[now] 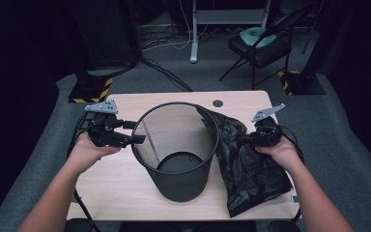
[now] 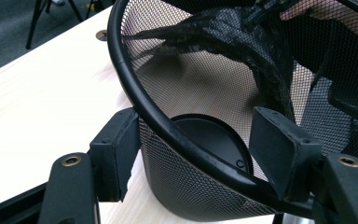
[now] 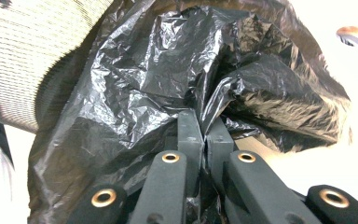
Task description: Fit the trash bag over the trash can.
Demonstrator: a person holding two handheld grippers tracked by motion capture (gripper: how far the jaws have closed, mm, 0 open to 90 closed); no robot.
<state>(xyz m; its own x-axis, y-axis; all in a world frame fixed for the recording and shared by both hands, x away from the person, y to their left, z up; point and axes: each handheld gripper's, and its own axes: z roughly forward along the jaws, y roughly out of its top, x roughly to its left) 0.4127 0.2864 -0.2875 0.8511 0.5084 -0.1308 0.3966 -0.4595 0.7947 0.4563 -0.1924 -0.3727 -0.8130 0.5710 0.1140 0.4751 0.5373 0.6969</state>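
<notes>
A black wire-mesh waste bin point(image 1: 183, 186) stands upright in the middle of the light wood table point(image 1: 121, 183). My left gripper point(image 1: 134, 132) is at the bin's left rim point(image 2: 135, 93), open, with one jaw outside the mesh and the other inside; the pads stand apart from the rim. A crumpled black plastic bag point(image 1: 251, 169) lies on the table to the right of the bin, its upper edge reaching the bin's right rim. My right gripper point(image 1: 252, 140) is shut on a fold of the bag point(image 3: 158, 70), raised above the table.
A round cable hole point(image 1: 217, 103) sits near the table's far edge. Beyond the table are a black folding chair point(image 1: 261, 46), floor cables and two stand bases with yellow-black stripes point(image 1: 94, 89). Bare tabletop lies left of the bin.
</notes>
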